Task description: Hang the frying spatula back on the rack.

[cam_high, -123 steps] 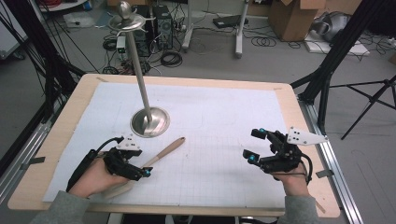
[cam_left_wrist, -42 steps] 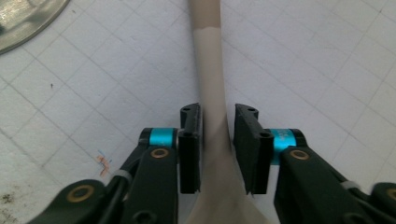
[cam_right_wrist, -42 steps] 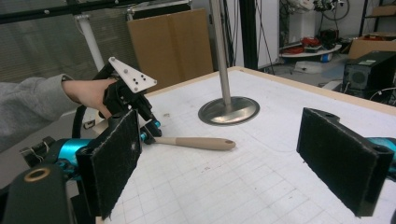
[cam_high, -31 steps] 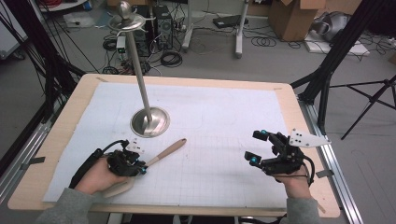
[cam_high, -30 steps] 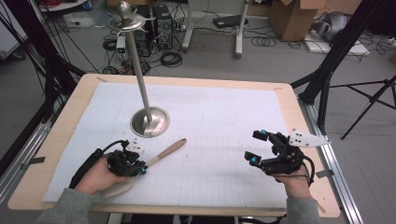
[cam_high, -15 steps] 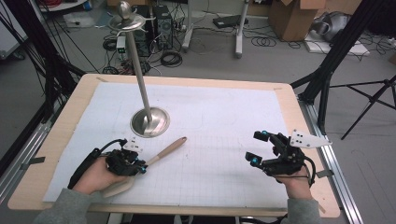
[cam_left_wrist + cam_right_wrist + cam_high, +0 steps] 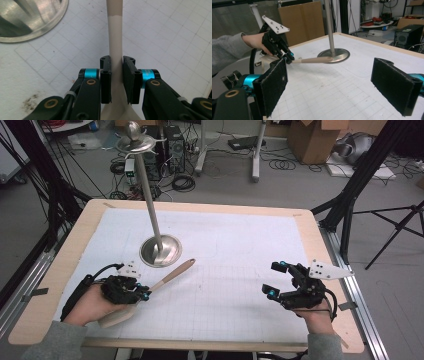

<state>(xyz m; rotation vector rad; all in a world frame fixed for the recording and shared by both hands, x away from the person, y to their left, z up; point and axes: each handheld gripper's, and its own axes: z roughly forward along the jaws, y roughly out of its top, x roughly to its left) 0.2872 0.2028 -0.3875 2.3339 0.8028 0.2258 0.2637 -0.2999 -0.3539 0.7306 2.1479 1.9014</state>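
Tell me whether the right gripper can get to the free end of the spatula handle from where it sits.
Probably yes. The right gripper is open, and bare mat lies between it and the spatula handle. The left gripper clamps the spatula lower down, and the metal stand sits just behind the handle tip.

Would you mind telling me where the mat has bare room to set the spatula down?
The widest bare patch lies between the left tool and the right tool, mid-mat. The far right of the mat, beyond the stand base, is bare too. It is crowded near left, where spatula and base nearly meet.
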